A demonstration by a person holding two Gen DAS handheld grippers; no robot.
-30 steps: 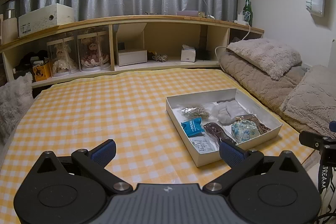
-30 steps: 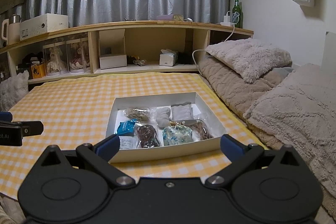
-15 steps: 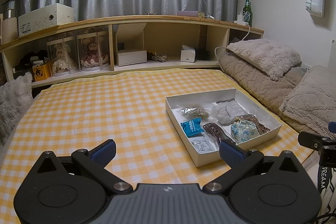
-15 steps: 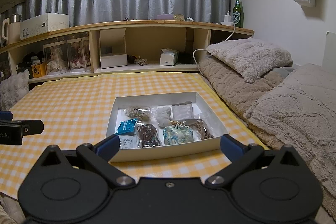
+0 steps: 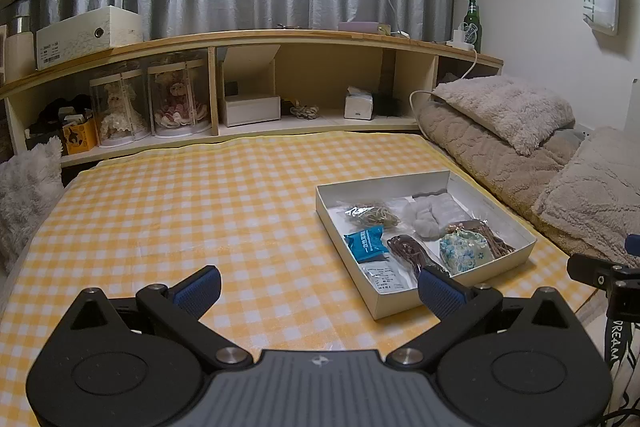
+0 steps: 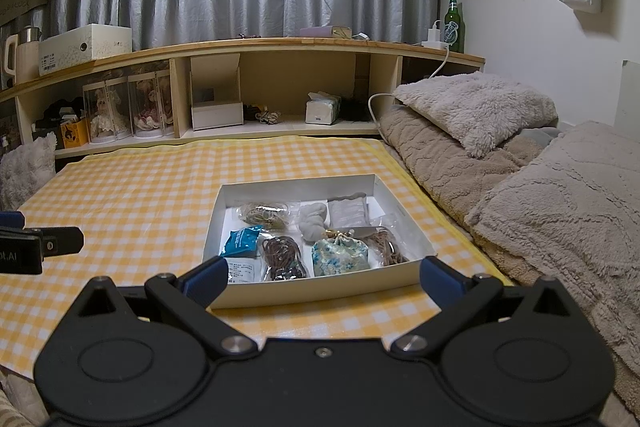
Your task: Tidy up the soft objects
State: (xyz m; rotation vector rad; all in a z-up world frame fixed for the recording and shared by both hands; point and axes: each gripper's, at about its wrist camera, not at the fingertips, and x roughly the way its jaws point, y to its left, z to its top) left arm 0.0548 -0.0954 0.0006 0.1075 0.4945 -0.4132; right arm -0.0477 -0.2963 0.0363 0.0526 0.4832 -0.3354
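Left wrist view: left gripper (image 5: 318, 289) spread wide and empty above the yellow checked cloth (image 5: 192, 211), white box (image 5: 352, 269) at the right with one blue packet (image 5: 365, 245), one flowered pouch (image 5: 464, 251), one white soft bundle (image 5: 426, 217), two bags of dark cord; possible to snag a loose bag edge and drag its neighbour out. Right wrist view: right gripper (image 6: 324, 281) also released and empty, just before the near wall of the same box, near enough perhaps to push the light box along the cloth.
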